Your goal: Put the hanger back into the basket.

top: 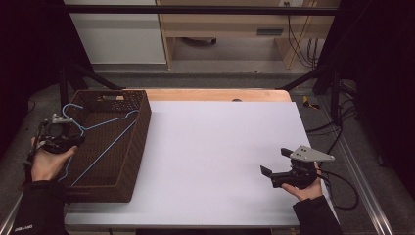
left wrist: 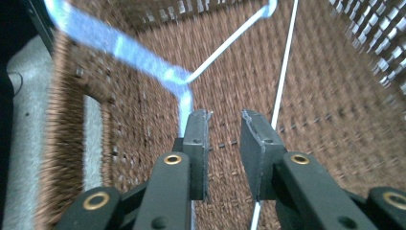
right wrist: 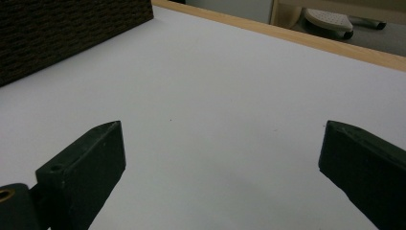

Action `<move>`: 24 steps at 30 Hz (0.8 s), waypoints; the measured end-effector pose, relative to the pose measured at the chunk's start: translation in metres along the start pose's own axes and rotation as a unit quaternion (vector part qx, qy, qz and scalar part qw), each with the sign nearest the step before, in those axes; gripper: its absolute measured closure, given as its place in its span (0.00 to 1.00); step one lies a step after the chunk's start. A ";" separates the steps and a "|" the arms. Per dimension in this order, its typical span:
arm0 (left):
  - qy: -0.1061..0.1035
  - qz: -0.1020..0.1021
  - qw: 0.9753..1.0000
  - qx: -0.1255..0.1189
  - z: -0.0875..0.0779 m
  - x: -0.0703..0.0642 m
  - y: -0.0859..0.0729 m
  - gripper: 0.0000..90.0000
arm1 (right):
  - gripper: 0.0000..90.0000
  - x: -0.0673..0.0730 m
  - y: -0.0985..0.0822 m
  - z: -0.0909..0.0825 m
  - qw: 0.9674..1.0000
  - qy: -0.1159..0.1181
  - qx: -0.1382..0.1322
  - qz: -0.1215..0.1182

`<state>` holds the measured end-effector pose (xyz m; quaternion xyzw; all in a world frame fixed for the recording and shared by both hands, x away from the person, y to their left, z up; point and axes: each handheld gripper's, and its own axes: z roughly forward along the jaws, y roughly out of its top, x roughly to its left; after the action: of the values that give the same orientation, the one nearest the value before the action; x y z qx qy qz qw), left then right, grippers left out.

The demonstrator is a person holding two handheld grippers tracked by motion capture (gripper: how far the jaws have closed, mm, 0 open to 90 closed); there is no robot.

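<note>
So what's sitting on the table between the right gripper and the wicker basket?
Nothing: in the high view, bare white table runs from the right gripper to the basket.

In the left gripper view, motion blur smears the blue hanger (left wrist: 143, 60) toward 11 o'clock, and the basket (left wrist: 335, 96) wall is cut off at 2 o'clock. The left tool (left wrist: 225, 127) hides part of the hanger's neck.

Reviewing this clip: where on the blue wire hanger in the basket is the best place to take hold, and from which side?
Probably the neck of the blue hanger, where hook meets shoulders. It rises near the left wall of the wicker basket, while the long wires lie lower inside. Come from above with the left hand-held gripper, jaws straddling the wire.
</note>
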<state>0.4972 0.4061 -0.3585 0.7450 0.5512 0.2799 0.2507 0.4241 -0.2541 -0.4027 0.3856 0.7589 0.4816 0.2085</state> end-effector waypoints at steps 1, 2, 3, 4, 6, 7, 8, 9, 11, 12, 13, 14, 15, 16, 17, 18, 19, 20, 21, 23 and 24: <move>-0.001 -0.002 1.000 -0.010 -0.004 -0.001 0.000 0.76 | 0.03 0.000 0.000 0.000 1.000 0.000 0.000 0.000; -0.005 -0.004 1.000 -0.023 -0.009 -0.003 0.000 0.74 | 0.03 0.000 0.000 0.000 1.000 0.001 -0.001 0.001; -0.013 -0.005 0.999 -0.039 -0.014 -0.005 0.000 0.71 | 0.03 0.000 0.000 0.000 1.000 -0.001 -0.001 0.001; -0.020 -0.007 0.998 -0.054 -0.019 -0.008 0.001 0.69 | 0.03 0.000 0.000 0.000 1.000 0.000 -0.004 0.000; -0.034 -0.011 0.996 -0.082 -0.028 -0.015 0.001 0.63 | 0.03 0.000 0.000 0.000 1.000 0.001 -0.005 0.003; -0.045 -0.010 0.995 -0.091 -0.031 -0.018 0.001 0.61 | 0.03 0.000 0.000 0.000 1.000 0.001 -0.006 0.003; -0.052 -0.014 0.993 -0.104 -0.034 -0.022 0.002 0.57 | 0.03 0.000 0.000 -0.001 1.000 0.001 -0.007 0.002; -0.057 -0.012 0.992 -0.115 -0.038 -0.028 0.002 0.53 | 0.03 0.000 0.000 -0.001 1.000 0.001 -0.007 0.003; -0.070 -0.009 0.989 -0.129 -0.041 -0.037 0.002 0.50 | 0.03 0.000 0.000 0.000 1.000 0.002 -0.009 0.002; -0.072 -0.006 0.988 -0.136 -0.043 -0.043 0.002 0.47 | 0.03 -0.001 0.000 -0.001 1.000 0.002 -0.010 0.002; -0.082 0.001 0.986 -0.146 -0.045 -0.050 0.002 0.45 | 0.03 -0.001 0.000 -0.001 1.000 0.002 -0.011 0.003; -0.085 0.002 0.985 -0.151 -0.046 -0.054 0.002 0.43 | 0.03 -0.001 0.001 -0.001 1.000 0.002 -0.012 0.002; -0.095 0.005 0.983 -0.159 -0.047 -0.060 0.002 0.42 | 0.02 -0.001 0.001 -0.001 1.000 0.002 -0.013 0.003; -0.104 0.006 0.981 -0.163 -0.048 -0.063 0.002 0.40 | 0.02 -0.001 0.001 -0.002 1.000 0.002 -0.013 0.005; -0.114 0.007 0.979 -0.168 -0.049 -0.068 0.001 0.40 | 0.02 -0.001 0.001 -0.002 1.000 0.002 -0.014 0.005; -0.124 0.009 0.977 -0.175 -0.050 -0.074 0.001 0.36 | 0.02 -0.002 0.001 -0.003 1.000 0.002 -0.015 0.003; -0.131 0.011 0.975 -0.178 -0.050 -0.078 0.001 0.34 | 0.02 -0.002 0.001 -0.003 1.000 0.003 -0.016 0.004; -0.139 0.016 0.973 -0.183 -0.051 -0.083 0.000 0.34 | 0.02 -0.002 0.001 -0.003 1.000 0.003 -0.016 0.004; -0.145 0.020 0.971 -0.190 -0.052 -0.088 0.000 0.32 | 0.02 -0.002 0.001 -0.003 1.000 0.003 -0.017 0.004; -0.159 0.023 0.967 -0.200 -0.054 -0.096 -0.001 0.29 | 0.02 -0.002 0.001 -0.004 1.000 0.001 -0.017 0.004; -0.166 0.024 0.964 -0.207 -0.056 -0.101 -0.002 0.27 | 0.02 -0.002 0.001 -0.004 1.000 0.001 -0.017 0.003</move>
<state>0.4338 0.3129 -0.3339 0.7256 0.4141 0.2666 0.4806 0.4231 -0.2574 -0.4003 0.3843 0.7495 0.4953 0.2127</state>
